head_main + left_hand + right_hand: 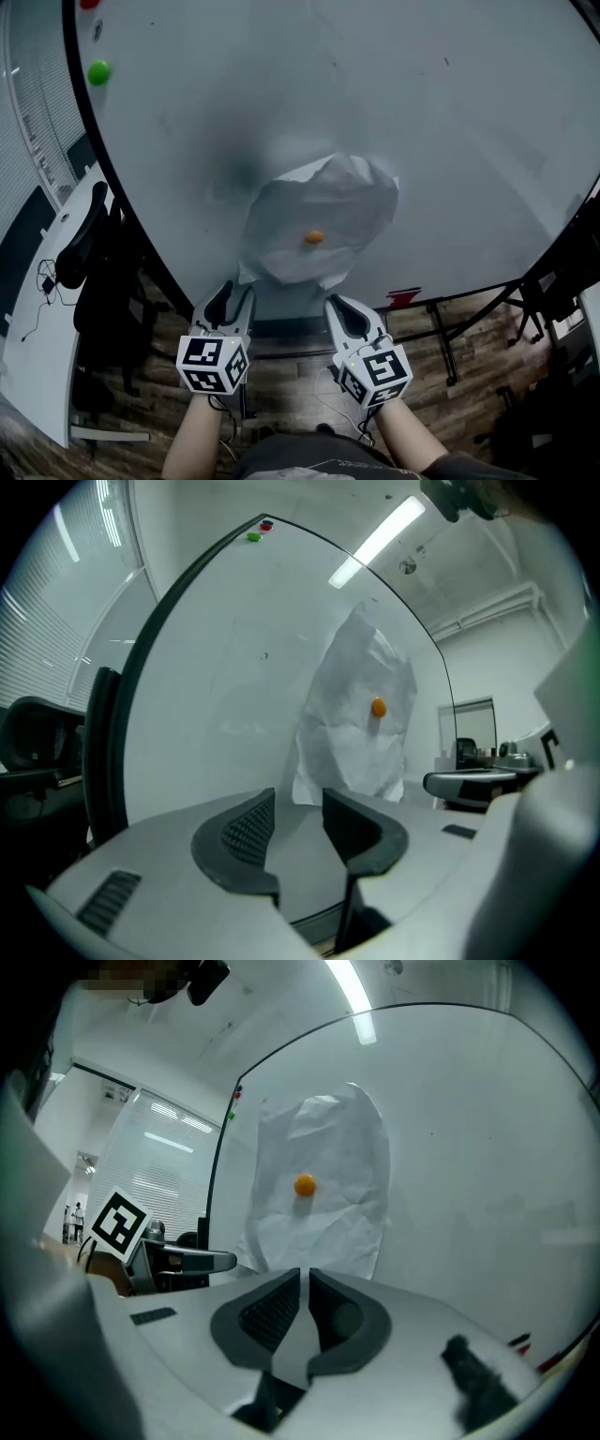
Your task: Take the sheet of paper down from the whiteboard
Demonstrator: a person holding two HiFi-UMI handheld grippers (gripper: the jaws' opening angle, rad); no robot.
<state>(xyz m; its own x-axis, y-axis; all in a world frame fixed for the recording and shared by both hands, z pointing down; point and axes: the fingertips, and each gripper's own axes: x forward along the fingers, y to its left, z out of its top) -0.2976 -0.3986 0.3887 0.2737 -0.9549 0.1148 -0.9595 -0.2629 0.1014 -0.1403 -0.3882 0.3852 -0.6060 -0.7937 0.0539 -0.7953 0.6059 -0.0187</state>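
A crumpled white sheet of paper (323,202) hangs on the whiteboard (450,112), pinned near its middle by an orange magnet (315,237). Both grippers are a little short of the board, below the sheet's bottom edge. My left gripper (232,298) is open, with nothing between its jaws. My right gripper (349,309) is shut and empty. In the left gripper view the paper (356,728) and magnet (378,707) show beyond the open left gripper (298,803). In the right gripper view the paper (319,1194) and magnet (305,1184) show straight past the shut right gripper (305,1281).
A green magnet (98,72) and a red magnet (89,3) sit at the board's upper left. A black office chair (86,234) and a white desk (37,328) stand at the left. The board's stand legs (442,333) rest on the wood floor at the right.
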